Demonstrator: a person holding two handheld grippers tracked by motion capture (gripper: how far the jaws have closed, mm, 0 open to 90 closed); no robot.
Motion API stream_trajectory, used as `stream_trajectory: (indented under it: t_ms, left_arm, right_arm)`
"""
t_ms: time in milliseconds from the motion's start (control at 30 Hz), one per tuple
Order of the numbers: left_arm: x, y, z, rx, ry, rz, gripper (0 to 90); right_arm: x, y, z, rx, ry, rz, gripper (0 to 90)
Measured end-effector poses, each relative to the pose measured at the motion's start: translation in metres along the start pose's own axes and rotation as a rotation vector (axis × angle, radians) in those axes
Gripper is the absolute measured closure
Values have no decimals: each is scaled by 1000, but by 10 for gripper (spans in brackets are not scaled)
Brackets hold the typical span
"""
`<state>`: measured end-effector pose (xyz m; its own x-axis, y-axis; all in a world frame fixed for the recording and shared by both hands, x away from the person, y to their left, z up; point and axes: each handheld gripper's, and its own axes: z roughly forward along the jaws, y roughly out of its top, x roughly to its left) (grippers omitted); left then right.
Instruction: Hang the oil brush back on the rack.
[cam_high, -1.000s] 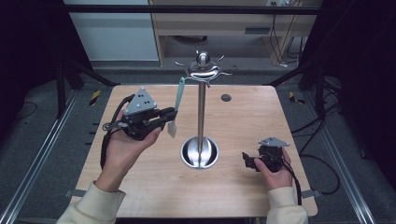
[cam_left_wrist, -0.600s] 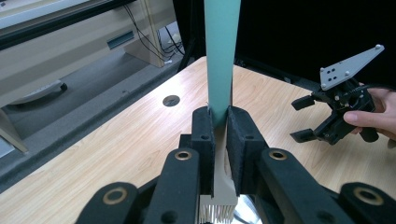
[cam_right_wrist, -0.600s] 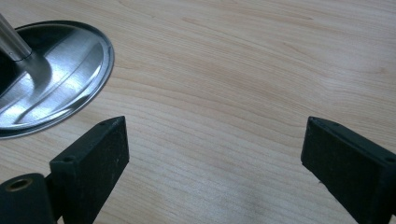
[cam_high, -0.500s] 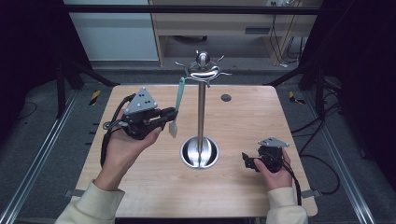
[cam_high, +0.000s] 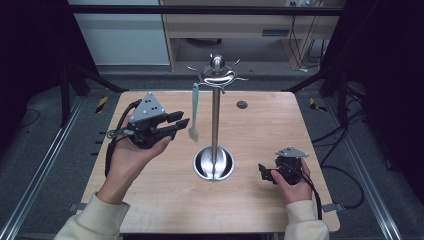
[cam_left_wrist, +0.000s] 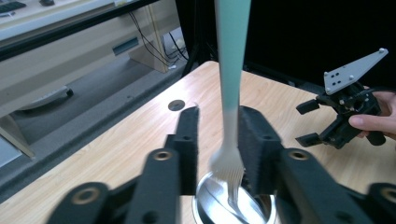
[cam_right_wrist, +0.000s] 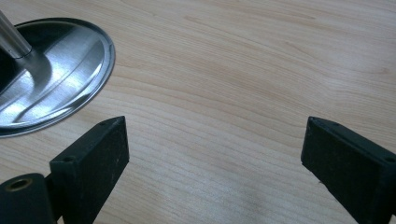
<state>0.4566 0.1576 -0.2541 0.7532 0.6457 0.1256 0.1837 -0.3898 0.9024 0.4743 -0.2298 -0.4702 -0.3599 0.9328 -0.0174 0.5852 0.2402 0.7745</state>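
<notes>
A chrome stand (cam_high: 215, 125) with a round base (cam_high: 214, 163) rises at the table's middle, with hooks around its top (cam_high: 216, 75). A teal brush (cam_high: 194, 105) hangs bristles-down from a left hook. My left gripper (cam_high: 181, 121) is held above the table just left of the brush, open. In the left gripper view the brush (cam_left_wrist: 231, 70) hangs between the two jaws with a gap on each side, above the stand's base (cam_left_wrist: 210, 196). My right gripper (cam_high: 264, 172) rests low on the table right of the base, open, with bare wood between its jaws (cam_right_wrist: 215, 144).
A small dark round hole (cam_high: 242, 104) sits in the wooden table (cam_high: 165, 200) behind the stand. Metal frame rails (cam_high: 45, 165) run along both sides of the table. A wooden cabinet (cam_high: 240, 30) stands beyond the far edge.
</notes>
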Motion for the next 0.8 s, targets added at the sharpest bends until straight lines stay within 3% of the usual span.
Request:
stream_trajectory:
  t_ms: [167, 300, 367, 467, 500, 800]
  left_arm:
    - [0, -7, -5, -12, 35, 5, 432]
    - [1, -18, -7, -8, 48, 56, 219]
    - [-1, -27, -12, -6, 64, 75, 164]
    - [1, -41, -22, 0, 79, 118, 109]
    - [-3, -48, -26, 29, 59, 76, 87]
    - [7, -100, -52, 66, 73, 71, 48]
  right_arm:
    - [-1, 1, -1, -4, 5, 5, 82]
    - [0, 0, -1, 3, -6, -1, 82]
    - [0, 0, -2, 4, -8, -3, 82]
    - [0, 0, -2, 1, -11, -4, 82]
    - [0, 0, -2, 0, -14, -8, 82]
    - [1, 1, -4, -22, -3, 4, 47]
